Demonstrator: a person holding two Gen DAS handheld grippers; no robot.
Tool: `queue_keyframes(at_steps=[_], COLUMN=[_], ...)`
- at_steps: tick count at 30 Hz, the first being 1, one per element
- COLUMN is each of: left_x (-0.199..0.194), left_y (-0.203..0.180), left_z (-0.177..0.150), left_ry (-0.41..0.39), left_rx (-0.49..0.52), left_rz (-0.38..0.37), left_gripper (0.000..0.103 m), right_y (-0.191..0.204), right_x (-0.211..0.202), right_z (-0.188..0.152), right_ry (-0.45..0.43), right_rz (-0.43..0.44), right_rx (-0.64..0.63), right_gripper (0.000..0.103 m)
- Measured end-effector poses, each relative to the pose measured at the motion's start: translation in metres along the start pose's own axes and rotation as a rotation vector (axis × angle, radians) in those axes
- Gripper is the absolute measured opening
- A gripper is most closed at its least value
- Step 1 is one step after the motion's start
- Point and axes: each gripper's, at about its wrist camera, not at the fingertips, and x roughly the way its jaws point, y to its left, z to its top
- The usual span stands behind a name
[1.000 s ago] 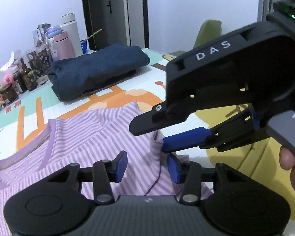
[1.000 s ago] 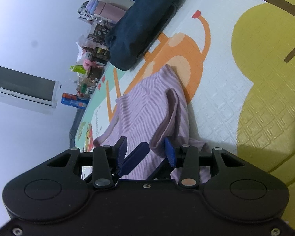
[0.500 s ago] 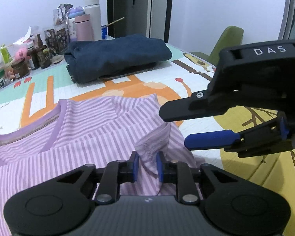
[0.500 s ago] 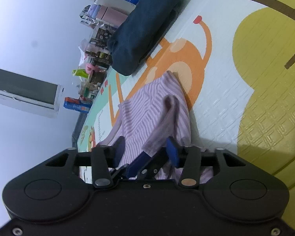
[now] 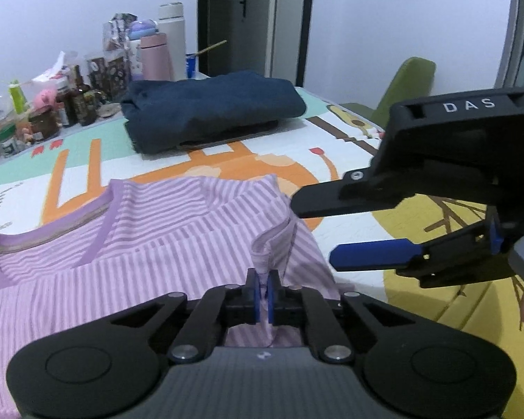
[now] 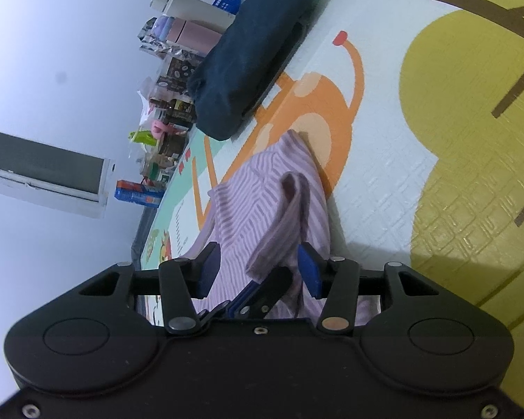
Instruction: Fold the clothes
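A lilac striped shirt (image 5: 129,230) lies on the printed play mat (image 5: 346,160), neckline to the left. My left gripper (image 5: 261,291) is shut on a raised fold of the shirt's sleeve. My right gripper (image 5: 314,230) hovers open just right of that fold, its blue fingers apart. In the right wrist view the right gripper (image 6: 258,272) is open around the lifted sleeve of the shirt (image 6: 279,209), with the left gripper's fingertips (image 6: 258,293) showing between its fingers.
A folded dark blue garment (image 5: 209,111) lies farther back on the mat, also in the right wrist view (image 6: 251,56). Bottles, jars and flasks (image 5: 87,83) crowd the far left edge. A green chair (image 5: 405,87) stands beyond the mat on the right.
My left gripper has closed on the sleeve fold and lifted it slightly. The right gripper has backed off to the right and stays open.
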Motion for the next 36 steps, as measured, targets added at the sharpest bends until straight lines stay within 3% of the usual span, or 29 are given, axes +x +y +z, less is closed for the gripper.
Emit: queue_keyframes(at_steps=[8,16,28,36], left_x=[-0.009,-0.02,-0.058,-0.085], left_y=[0.002,0.017,0.066,0.105], left_z=[-0.001,-0.005,-0.013,-0.024], left_ry=[-0.002,0.015,0.023,-0.007], left_rx=[-0.032,-0.092,-0.203,-0.238], left_rz=[0.071,0.139,0.293,0.34], left_gripper=[0.004,0.004,0.004,0.004], right_y=[-0.001,0.01,0.007,0.029], right_x=[0.0,0.011,0.069,0.09], right_z=[-0.002,-0.01,-0.028,-0.048], right_ry=[0.007,0.067,0.202,0.226], right_rz=[0.008,0.0,0.109,0.091], right_rx=[0.008,-0.046,0.098,0.056], right_gripper=[0.048,0.048,0.048,0.047])
